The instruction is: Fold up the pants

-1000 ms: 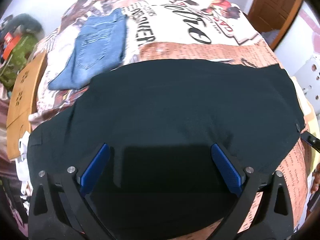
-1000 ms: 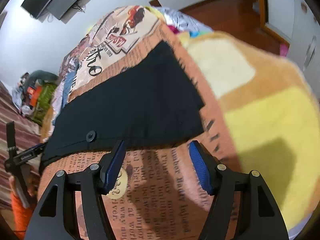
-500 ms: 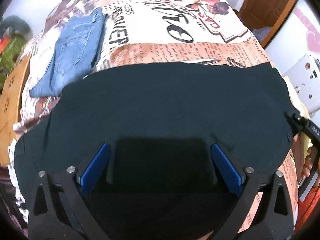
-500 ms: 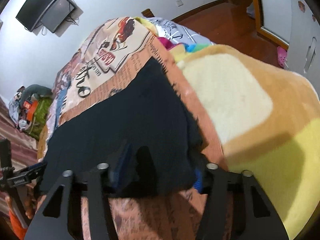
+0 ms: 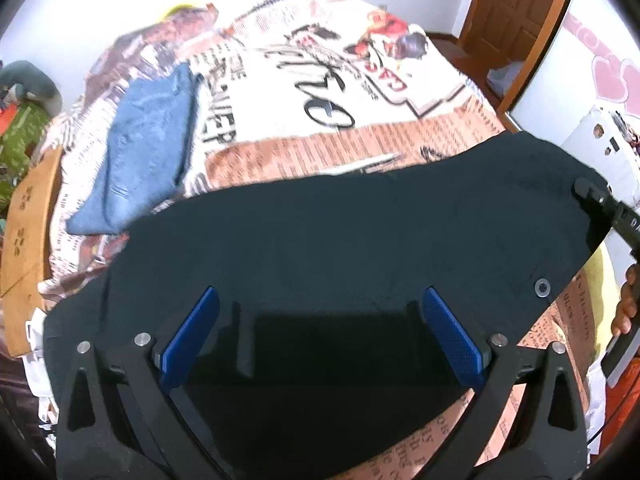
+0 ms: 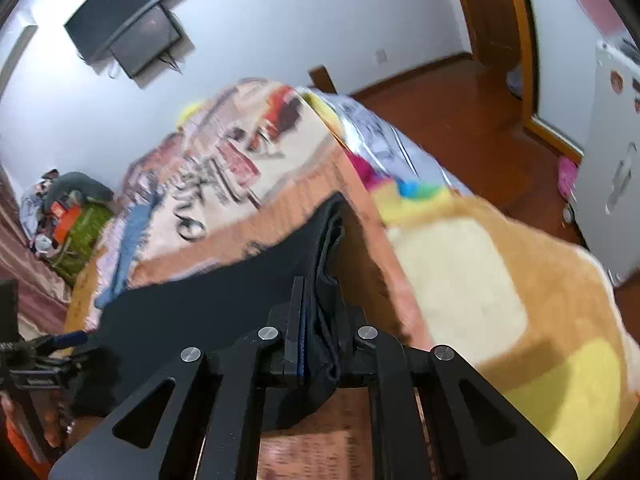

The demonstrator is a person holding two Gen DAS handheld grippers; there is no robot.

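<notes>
Black pants (image 5: pixel 340 232) lie spread across the printed bedspread (image 5: pixel 320 80). My left gripper (image 5: pixel 316 336) is open, its blue pads (image 5: pixel 192 332) wide apart just over the near edge of the pants. My right gripper (image 6: pixel 318 320) is shut on the right end of the pants (image 6: pixel 224 300) and lifts that edge off the bed. The right gripper also shows at the right of the left wrist view (image 5: pixel 600 204), clamped on the fabric. A metal button (image 5: pixel 542 288) sits near that end.
Folded blue jeans (image 5: pixel 148 148) lie on the bed to the far left. A wooden board (image 5: pixel 28 216) edges the bed at left. A yellow and tan blanket (image 6: pixel 500 280) covers the bed at right. A wall television (image 6: pixel 128 32), wooden floor and door lie beyond.
My right gripper moved onto the pants' right end, closed on it and lifted it. My left gripper stayed open over the near edge.
</notes>
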